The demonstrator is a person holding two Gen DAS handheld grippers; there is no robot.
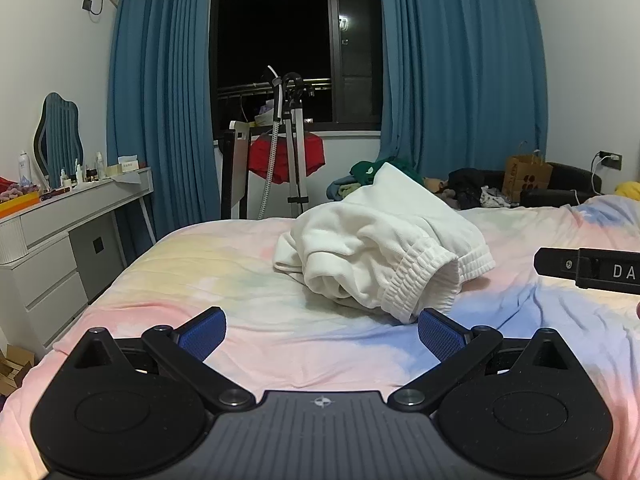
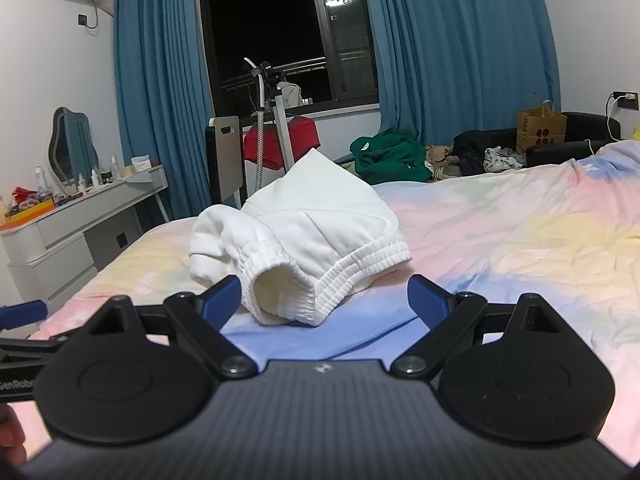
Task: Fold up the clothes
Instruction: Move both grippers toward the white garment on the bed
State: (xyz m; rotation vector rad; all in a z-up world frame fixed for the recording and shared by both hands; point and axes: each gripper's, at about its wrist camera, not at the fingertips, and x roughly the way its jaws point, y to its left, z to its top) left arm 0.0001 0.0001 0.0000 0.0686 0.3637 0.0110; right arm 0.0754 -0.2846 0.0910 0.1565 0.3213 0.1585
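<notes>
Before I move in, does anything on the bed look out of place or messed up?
Only the white garment: it lies bunched in a heap on the pastel bedspread, one ribbed cuff gaping toward the camera, not spread flat. Nothing looks spilled or damaged. Both hand-held grippers, left and right, are open and empty.

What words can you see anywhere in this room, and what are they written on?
"DA", cut off by the picture's edge: on the right gripper's finger.
"GenRobo", cut off: on the left gripper's arm.
"MAGYC", uncertain: on the brown paper bag.
Labels on the dresser bottles: too small to read.
</notes>
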